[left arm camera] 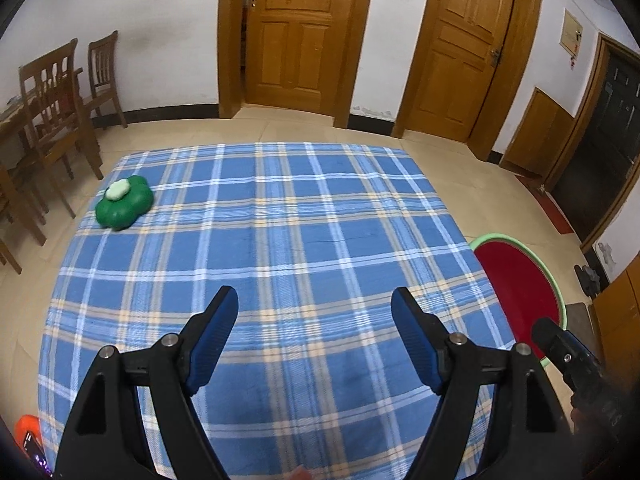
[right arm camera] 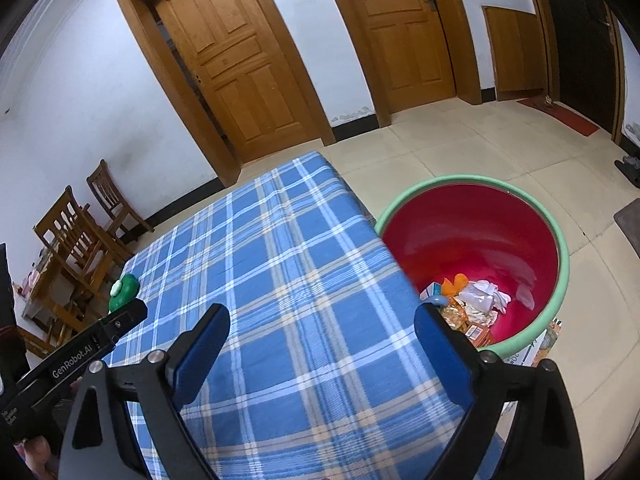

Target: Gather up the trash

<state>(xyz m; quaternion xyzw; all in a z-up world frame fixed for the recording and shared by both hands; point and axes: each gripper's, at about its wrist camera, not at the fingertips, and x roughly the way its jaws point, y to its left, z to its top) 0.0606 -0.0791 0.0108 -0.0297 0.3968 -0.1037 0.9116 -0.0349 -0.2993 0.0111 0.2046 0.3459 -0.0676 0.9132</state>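
Left wrist view shows the left gripper [left arm camera: 314,312] above the blue checked tablecloth [left arm camera: 280,240], its two blue-padded fingers spread wide with nothing between them. The right gripper [right arm camera: 322,334] is also wide apart and empty, near the right edge of the table.

On the cloth I see only one object, a green flower-shaped thing [left arm camera: 125,203] with a small white flower [left arm camera: 117,191] on top, far on the left side, well apart from both grippers. I cannot tell if it is trash or a table ornament.

It looks like smooth hard plastic, probably light and stiff, perhaps a little slippery. I think the best hold is across two opposite lobes of the green body, low on the sides, not on the white cap, which may be loose.

The bucket [right arm camera: 562,240], red inside with a green rim, stands on the floor just beside the table. It already holds crumpled paper [right arm camera: 484,298] and wrappers, soft and light things.
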